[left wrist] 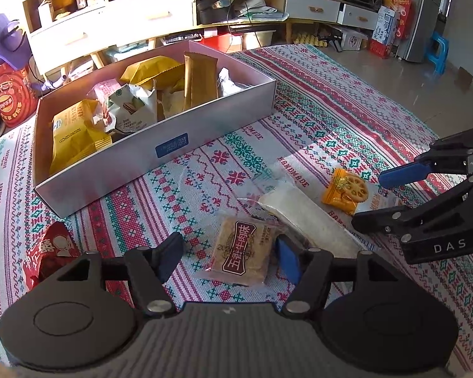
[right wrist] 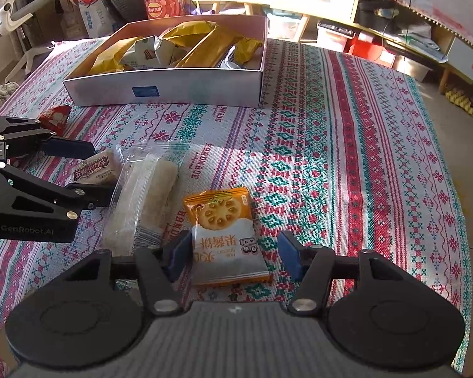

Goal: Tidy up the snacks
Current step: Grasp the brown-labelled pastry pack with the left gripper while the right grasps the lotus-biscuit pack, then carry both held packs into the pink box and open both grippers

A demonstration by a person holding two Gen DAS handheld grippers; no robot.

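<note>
A grey box (left wrist: 160, 170) (right wrist: 205, 88) holding several snack packets stands on the patterned cloth. My left gripper (left wrist: 228, 258) is open around a tan beef-flavour biscuit packet (left wrist: 244, 250) (right wrist: 94, 168) lying on the cloth. My right gripper (right wrist: 233, 256) (left wrist: 370, 198) is open around an orange lotus-root biscuit packet (right wrist: 225, 233) (left wrist: 347, 190). A long clear-wrapped white bar (left wrist: 306, 220) (right wrist: 145, 201) lies between the two packets. A red packet (left wrist: 55, 252) (right wrist: 55, 118) lies to the left, near the box.
The patterned tablecloth (right wrist: 347, 173) covers the table. Beyond the table are white drawers and shelves (left wrist: 88, 9), a purple fan (left wrist: 6, 41), a red bag (left wrist: 9, 97), a fridge (left wrist: 432, 9) and a blue stool (left wrist: 438, 48).
</note>
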